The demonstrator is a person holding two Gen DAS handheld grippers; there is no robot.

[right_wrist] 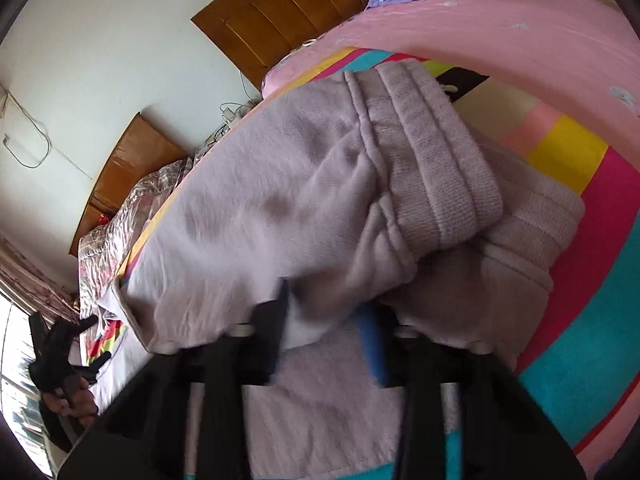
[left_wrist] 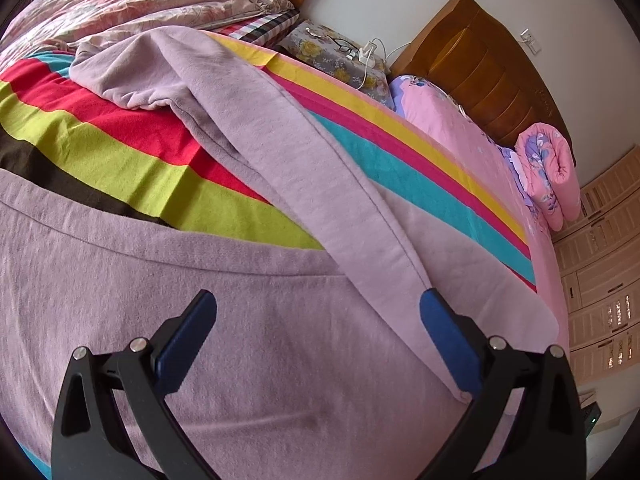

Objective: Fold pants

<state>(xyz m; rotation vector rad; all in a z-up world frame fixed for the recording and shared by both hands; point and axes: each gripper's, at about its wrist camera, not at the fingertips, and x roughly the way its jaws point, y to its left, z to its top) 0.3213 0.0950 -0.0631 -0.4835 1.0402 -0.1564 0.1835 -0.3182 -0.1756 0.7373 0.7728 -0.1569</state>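
**Risk of a lopsided fold on the striped blanket**

Lilac pants (left_wrist: 248, 360) spread across the striped blanket (left_wrist: 120, 140) on the bed, one leg (left_wrist: 288, 152) running away toward the headboard (left_wrist: 480, 64), the ribbed waistband (right_wrist: 436, 160) bunched and doubled over near the right tongs (right_wrist: 326, 320).

Left tongs (left_wrist: 318, 308) spread wide, holding nothing, hovering just above the cloth with the leg's edge beside the right-hand pad. Right tongs narrowed on a pinch of pants fabric, apparently gripped, though motion blur hides exactly how much cloth sits between the pads.

Likely trouble from here:
- Thin pinch slipping out under a pull, dropping the waist half-folded.
- Only the top layer caught, so layers separating and the fold twisting.
- Bunched waistband carried along unsmoothed, leaving a lump.
- Blanket snagged together with the pants by the open left tongs on closing.
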